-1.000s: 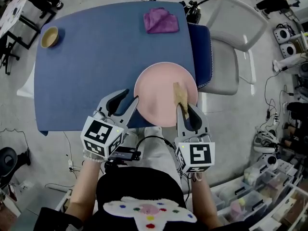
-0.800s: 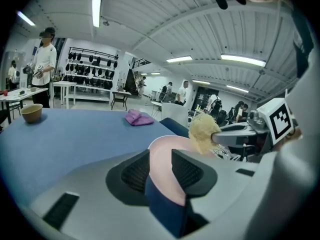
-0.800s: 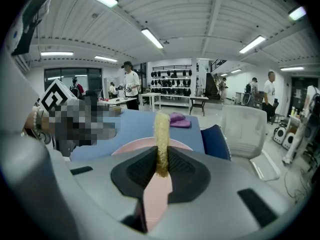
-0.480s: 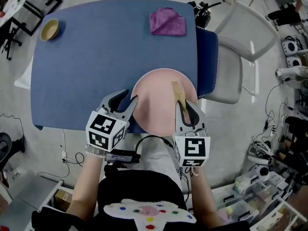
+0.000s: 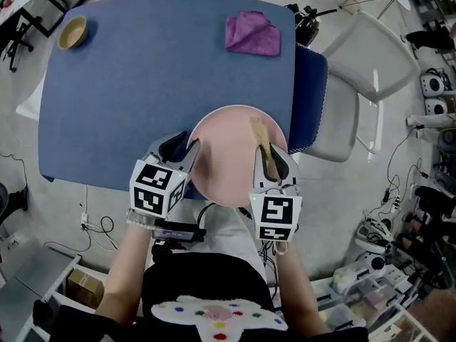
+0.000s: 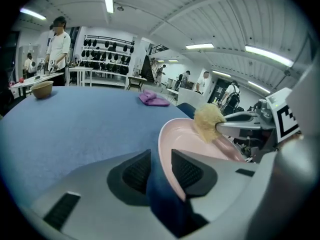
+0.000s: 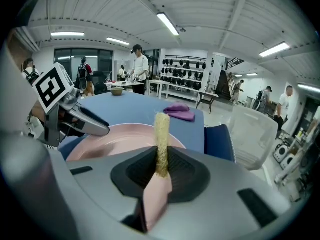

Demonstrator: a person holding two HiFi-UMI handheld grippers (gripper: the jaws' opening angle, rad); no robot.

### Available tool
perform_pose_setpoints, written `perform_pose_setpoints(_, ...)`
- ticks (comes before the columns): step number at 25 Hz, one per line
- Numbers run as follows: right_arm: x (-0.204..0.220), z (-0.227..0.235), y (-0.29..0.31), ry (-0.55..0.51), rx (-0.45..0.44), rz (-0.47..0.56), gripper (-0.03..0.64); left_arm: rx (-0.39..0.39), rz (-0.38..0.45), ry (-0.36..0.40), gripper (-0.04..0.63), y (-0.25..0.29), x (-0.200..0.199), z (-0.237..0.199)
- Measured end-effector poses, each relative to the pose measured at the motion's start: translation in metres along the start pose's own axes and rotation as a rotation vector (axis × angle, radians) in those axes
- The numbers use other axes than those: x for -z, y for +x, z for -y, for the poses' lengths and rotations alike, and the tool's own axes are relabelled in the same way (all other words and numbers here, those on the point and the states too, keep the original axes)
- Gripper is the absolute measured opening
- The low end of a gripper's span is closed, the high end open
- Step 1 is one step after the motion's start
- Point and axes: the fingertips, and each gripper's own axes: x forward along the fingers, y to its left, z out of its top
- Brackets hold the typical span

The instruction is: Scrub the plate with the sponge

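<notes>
left gripper (image 5: 183, 147): fingers clamped on plate (image 5: 226, 157) left rim | right gripper (image 5: 269, 159): fingers pinching sponge (image 5: 261, 138) over plate's right side

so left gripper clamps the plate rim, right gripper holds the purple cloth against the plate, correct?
Not quite. The right gripper holds the sponge, not the purple cloth, which lies at the far edge of the table. The right gripper view shows its jaws shut on the sponge. The left gripper does clamp the plate rim.
</notes>
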Motion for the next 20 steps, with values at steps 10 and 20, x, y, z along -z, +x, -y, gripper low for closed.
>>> perform_pose_setpoints(10,0.011,0.010,0.021,-0.092,0.062,-0.085,0.058,-0.039,0.008,-0.002,0.054,0.006,0.001,0.000)
perform_pose_setpoints(20,0.018,-0.012,0.041,-0.170,0.021,-0.142,0.054,-0.018,0.022,-0.020,0.043,0.005,0.000,0.000)
